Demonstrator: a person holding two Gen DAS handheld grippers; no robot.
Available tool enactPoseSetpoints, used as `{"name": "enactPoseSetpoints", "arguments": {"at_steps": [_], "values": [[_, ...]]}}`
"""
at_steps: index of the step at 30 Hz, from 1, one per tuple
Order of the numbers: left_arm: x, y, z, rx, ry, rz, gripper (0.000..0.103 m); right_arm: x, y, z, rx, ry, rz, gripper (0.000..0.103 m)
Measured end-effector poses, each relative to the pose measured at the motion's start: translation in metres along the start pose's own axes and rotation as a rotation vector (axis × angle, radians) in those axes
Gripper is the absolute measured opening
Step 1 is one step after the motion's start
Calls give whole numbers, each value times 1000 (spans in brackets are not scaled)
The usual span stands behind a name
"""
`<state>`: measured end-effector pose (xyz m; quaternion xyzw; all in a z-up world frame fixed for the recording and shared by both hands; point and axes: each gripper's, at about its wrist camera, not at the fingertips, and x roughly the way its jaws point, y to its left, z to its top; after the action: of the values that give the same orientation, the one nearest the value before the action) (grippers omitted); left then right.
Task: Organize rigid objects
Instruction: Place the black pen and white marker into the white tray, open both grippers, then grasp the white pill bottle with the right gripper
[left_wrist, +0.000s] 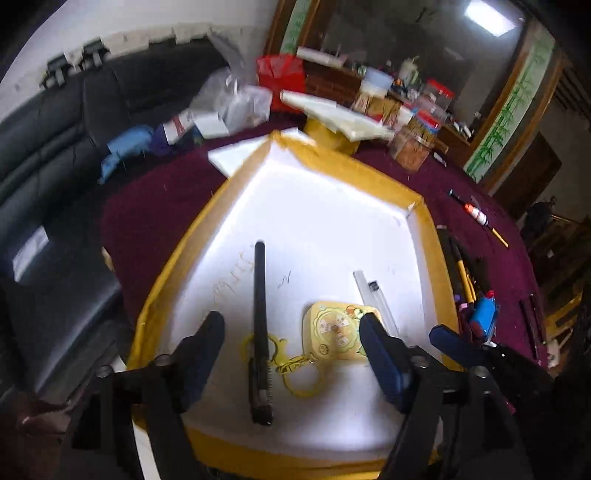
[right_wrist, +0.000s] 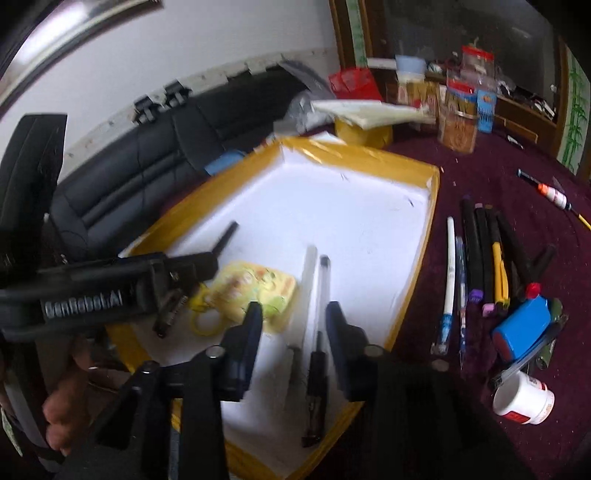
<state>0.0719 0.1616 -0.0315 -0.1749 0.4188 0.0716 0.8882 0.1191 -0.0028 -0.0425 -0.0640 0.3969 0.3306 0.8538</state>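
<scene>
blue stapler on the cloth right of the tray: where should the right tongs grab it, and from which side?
Across the blue body of the stapler, from above. It lies flat on the purple cloth with its long sides exposed. Pens crowd its far-left side and a white cup sits just in front, so a side approach looks cramped. The right tongs are open.

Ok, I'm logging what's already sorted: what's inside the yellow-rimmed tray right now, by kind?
In the tray:
black pen: 1
clear pen: 1
yellow keychain charm: 1
Total: 3
</scene>
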Motion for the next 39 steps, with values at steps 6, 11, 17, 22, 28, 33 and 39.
{"name": "enactPoseSetpoints", "arguments": {"at_steps": [6,11,17,22,28,33,39], "values": [[-25,-13,-3,-6,-75,-1,79,-23,-9,3,9,-69,43,39],[-44,-38,-7,33,-124,-64,79,-43,-46,-3,155,-109,93,44],[-56,-84,-10,90,-142,-136,79,-72,-99,-17,266,-142,92,44],[-60,-123,-19,170,-141,-161,79,-93,-134,-31,315,-158,6,44],[-52,-145,-31,193,-123,-191,79,-104,-159,-56,357,-135,-32,44],[-42,-147,-33,157,-94,-255,79,-106,-173,-69,356,-97,-84,44],[-29,-149,-31,134,-41,-252,79,-89,-184,-77,379,-21,-130,42]]}}
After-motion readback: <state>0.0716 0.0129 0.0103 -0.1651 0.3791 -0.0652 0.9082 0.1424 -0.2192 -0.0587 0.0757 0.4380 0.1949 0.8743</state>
